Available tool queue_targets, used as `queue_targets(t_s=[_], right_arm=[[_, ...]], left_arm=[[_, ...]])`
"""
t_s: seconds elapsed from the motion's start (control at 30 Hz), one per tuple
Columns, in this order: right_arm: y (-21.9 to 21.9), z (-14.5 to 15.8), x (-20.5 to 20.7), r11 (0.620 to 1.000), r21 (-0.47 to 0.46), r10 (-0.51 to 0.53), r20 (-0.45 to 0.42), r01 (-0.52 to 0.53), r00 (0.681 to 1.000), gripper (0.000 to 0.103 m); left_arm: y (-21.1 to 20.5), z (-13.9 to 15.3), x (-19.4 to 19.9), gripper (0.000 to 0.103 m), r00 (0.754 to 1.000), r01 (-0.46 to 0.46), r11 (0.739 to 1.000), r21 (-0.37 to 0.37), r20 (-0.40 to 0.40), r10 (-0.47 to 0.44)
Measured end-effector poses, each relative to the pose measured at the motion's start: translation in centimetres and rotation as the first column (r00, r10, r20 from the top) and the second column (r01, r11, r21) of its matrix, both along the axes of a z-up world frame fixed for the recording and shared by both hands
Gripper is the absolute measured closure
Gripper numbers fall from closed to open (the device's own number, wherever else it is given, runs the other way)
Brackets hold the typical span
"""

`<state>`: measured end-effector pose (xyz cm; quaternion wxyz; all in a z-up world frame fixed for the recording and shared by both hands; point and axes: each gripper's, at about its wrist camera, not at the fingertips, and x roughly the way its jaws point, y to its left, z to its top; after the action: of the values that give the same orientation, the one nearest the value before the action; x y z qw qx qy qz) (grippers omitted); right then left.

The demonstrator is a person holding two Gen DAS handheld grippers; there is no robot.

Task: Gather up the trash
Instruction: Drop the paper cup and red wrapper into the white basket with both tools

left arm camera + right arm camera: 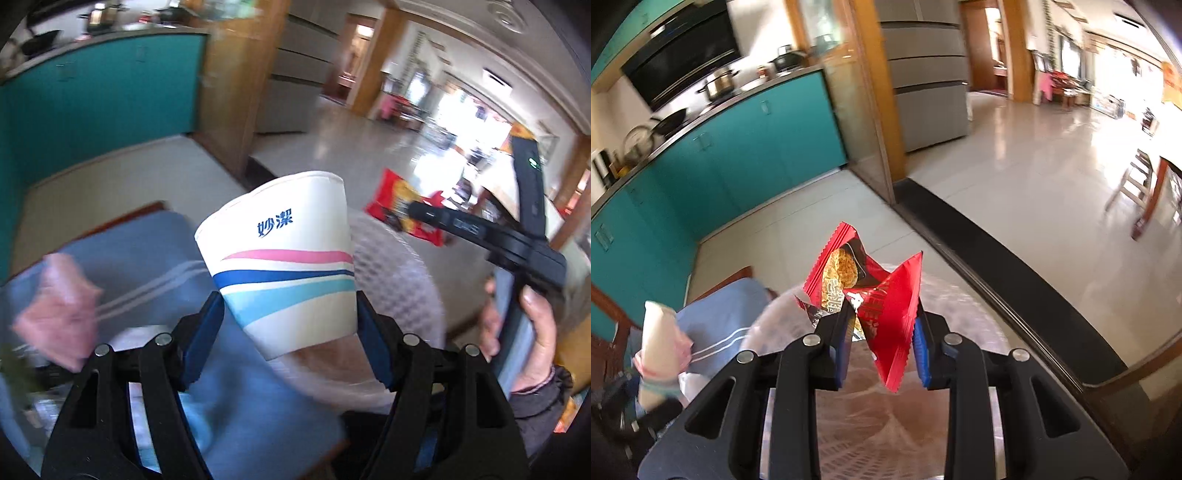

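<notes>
The paper cup (284, 258) sits between the left gripper (288, 332) jaws, above a cloth (147, 251) with a crumpled tissue (59, 314) on its left side. The snack wrapper (871, 295) sits between the right gripper (882, 347) jaws, over a mesh basket (960, 295). Cabinets (738, 155) stand behind, to the left.
</notes>
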<state>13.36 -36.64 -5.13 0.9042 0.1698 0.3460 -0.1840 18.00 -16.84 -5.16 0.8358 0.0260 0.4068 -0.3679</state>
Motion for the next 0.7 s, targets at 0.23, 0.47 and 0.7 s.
queue_targets(t_s=[0.23, 0.47, 0.7], right_arm=[[-0.8, -1.0, -0.3, 1.000, -0.009, 0.000, -0.043, 0.000, 0.999, 0.073], [-1.2, -0.9, -0.4, 1.000, 0.013, -0.012, -0.026, 0.012, 1.000, 0.039], [2.3, -0.1, 1.0, 0.995, 0.019, 0.094, 0.035, -0.094, 0.995, 0.038]], left_arm=[[-5.4, -2.7, 1.0, 0.031, 0.996, 0.086, 0.994, 0.070, -0.036, -0.084], [-5.4, -2.7, 0.9, 0.016, 0.997, 0.069, 0.993, 0.097, 0.028, -0.072], [3.1, 1.8, 5.1, 0.016, 0.944, -0.277, 0.951, 0.135, 0.223, 0.243]])
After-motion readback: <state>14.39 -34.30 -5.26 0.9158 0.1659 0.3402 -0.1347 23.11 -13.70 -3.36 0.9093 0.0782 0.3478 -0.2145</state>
